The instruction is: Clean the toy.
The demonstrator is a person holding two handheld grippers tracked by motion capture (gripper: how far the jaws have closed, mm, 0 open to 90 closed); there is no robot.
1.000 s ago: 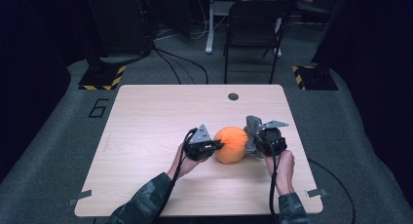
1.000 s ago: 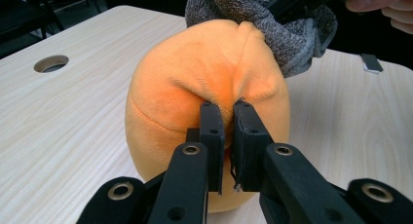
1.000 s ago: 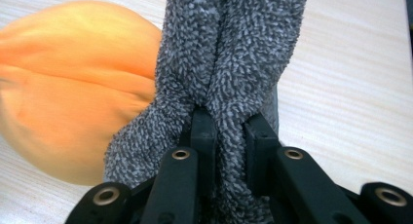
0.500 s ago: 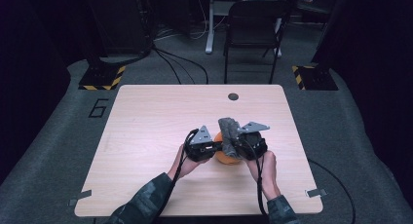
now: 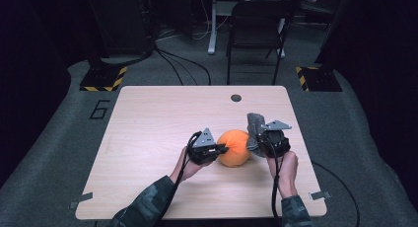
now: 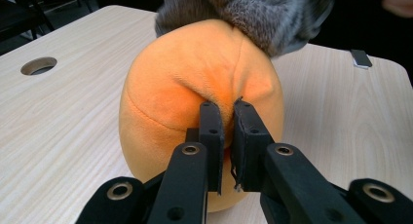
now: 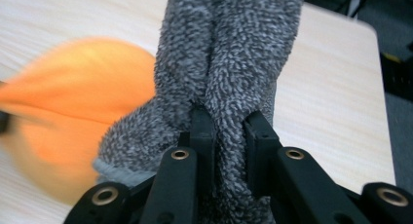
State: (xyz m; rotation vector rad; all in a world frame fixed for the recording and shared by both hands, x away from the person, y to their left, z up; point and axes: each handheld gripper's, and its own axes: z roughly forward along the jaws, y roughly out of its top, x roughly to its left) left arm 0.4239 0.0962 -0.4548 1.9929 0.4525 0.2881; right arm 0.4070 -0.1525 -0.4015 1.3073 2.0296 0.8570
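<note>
An orange plush ball (image 5: 235, 149) rests on the wooden table (image 5: 148, 123), right of centre. My left gripper (image 5: 223, 149) comes at it from the left and is shut on a pinched fold of its fabric (image 6: 185, 83); the jaws stand nearly together around that fold. A fuzzy grey sock (image 5: 254, 126) stands up at the ball's right side, and my right gripper (image 5: 258, 139) is shut on it. In the right gripper view the sock (image 7: 234, 48) rises between the jaws, with the blurred ball (image 7: 78, 97) to the left. The grey sock (image 6: 263, 14) touches the ball's top far side.
A round cable hole (image 5: 236, 97) lies in the table near its far edge. A dark chair (image 5: 256, 29) stands beyond the table. Grey tape tabs (image 5: 318, 195) mark the near corners. The table's left half is bare wood.
Half a second ago my right gripper held the grey sock over the ball's top; it has since swung back to the ball's right side. The left gripper kept still.
</note>
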